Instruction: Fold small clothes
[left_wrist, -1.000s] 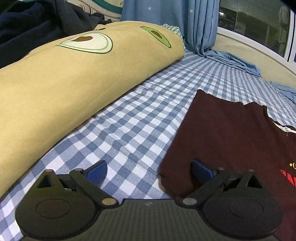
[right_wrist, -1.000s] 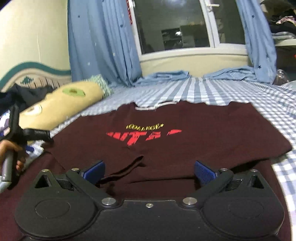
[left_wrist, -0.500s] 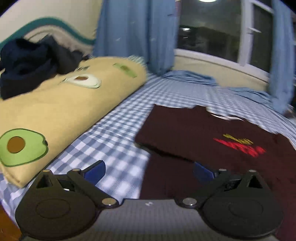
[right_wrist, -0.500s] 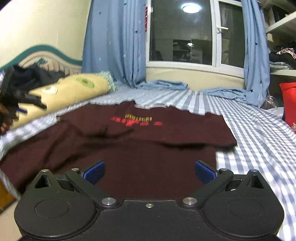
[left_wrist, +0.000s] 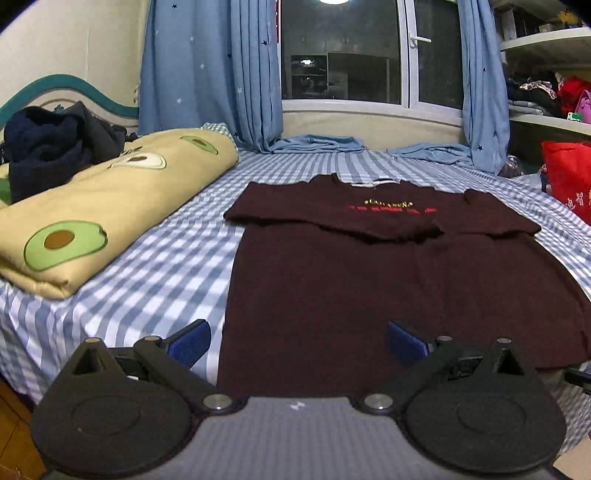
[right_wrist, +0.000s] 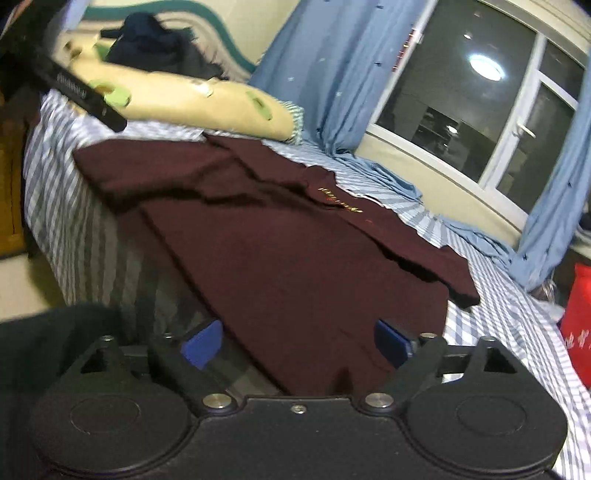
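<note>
A dark maroon T-shirt with red and yellow chest print lies flat on the checked bed sheet, both sleeves folded in over the chest. Its hem hangs over the bed's front edge. My left gripper is open and empty, just above the hem near the shirt's left side. In the right wrist view the same shirt runs away diagonally. My right gripper is open and empty above the hem at the bed's edge. The left gripper's body shows at the upper left there.
A yellow avocado-print quilt lies along the left of the bed with dark clothes piled on it. Blue curtains and a window stand behind. A red bag sits at the right. Floor shows below the bed edge.
Both grippers have pulled back from the shirt's sleeves to the front edge of the bed. The right view has swung and tilted to the left. The shirt lies unchanged.
</note>
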